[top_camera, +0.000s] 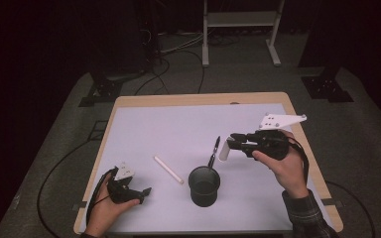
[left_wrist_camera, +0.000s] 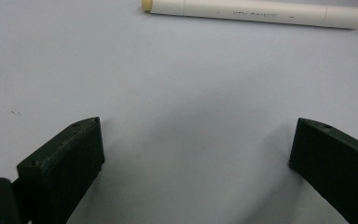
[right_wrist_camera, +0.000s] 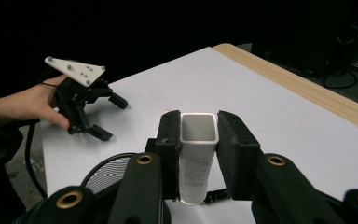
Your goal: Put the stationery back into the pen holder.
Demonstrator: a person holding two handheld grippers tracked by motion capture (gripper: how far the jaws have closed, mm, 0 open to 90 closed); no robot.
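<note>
Fingers (right_wrist_camera: pixel 165 135) of the right gripper (right_wrist_camera: pixel 198 135) clamped on a white square-mouthed cap (right_wrist_camera: pixel 197 154), held above the tabletop (top_camera: pixel 178 124) just right of the black strainer pot (top_camera: pixel 204 186). Left gripper (top_camera: pixel 138 194) resting low at the near left, spread wide on nothing, cream marker (left_wrist_camera: pixel 254 13) lying ahead of it. Best handled by keeping the squeeze steady, the cap's open mouth level, and steering clear of the strainer's handle (top_camera: pixel 214 151) while carrying toward the marker's end.

My left gripper (top_camera: pixel 140 194) rests low with jaws spread; my right gripper (top_camera: pixel 226 145) hangs raised, jaws clamped.
</note>
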